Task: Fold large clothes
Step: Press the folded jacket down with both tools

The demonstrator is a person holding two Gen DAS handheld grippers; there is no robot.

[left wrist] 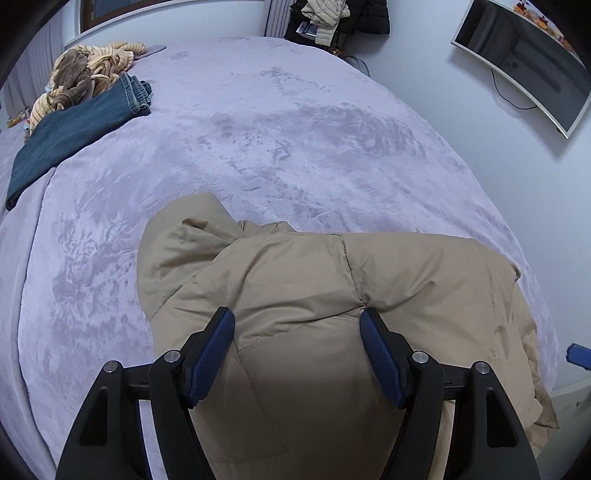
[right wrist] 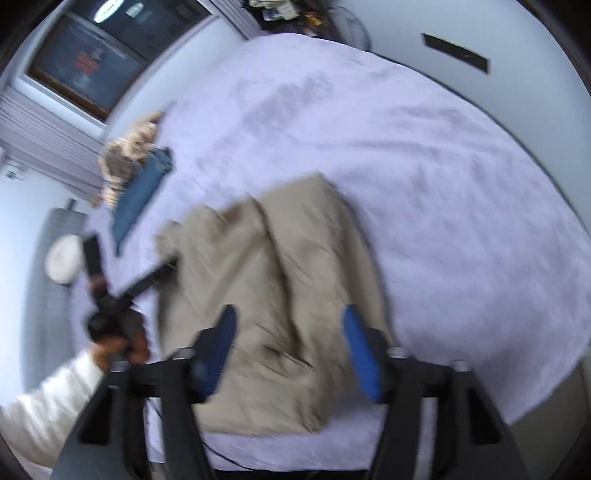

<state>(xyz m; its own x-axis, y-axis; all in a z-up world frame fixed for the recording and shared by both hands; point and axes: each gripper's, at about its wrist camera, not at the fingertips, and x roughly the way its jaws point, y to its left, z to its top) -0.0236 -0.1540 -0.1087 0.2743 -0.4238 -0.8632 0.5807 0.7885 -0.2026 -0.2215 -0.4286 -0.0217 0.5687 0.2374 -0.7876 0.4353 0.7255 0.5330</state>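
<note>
- Bedding first: a lavender plush blanket (left wrist: 258,122) covers the bed, its nap brushed into darker and lighter patches.
- Tan padded coat (left wrist: 314,288) lies on the blanket at the near edge of the bed, partly folded into a thick bundle, with its hood (left wrist: 184,236) sticking out on the left side in the left wrist view.
- Left gripper (left wrist: 297,325) hangs over the coat with its blue pads spread apart; the fabric shows between them, but the pads do not press on it.
- Right gripper (right wrist: 290,332) is also spread wide above the coat (right wrist: 266,280); this view is motion-blurred, and nothing is pinched between its pads.
- In the right wrist view the person's left hand (right wrist: 122,339), in a white sleeve (right wrist: 48,402), holds the other gripper's handle at the coat's left edge.
- Folded blue jeans (left wrist: 74,129) lie near the far left corner of the bed, well apart from the coat, touching a crumpled tan and brown striped garment (left wrist: 88,74).
- Wall-mounted screen (left wrist: 524,59) hangs on the right, and a pile of dark and pale jackets (left wrist: 332,18) sits beyond the bed.
</note>
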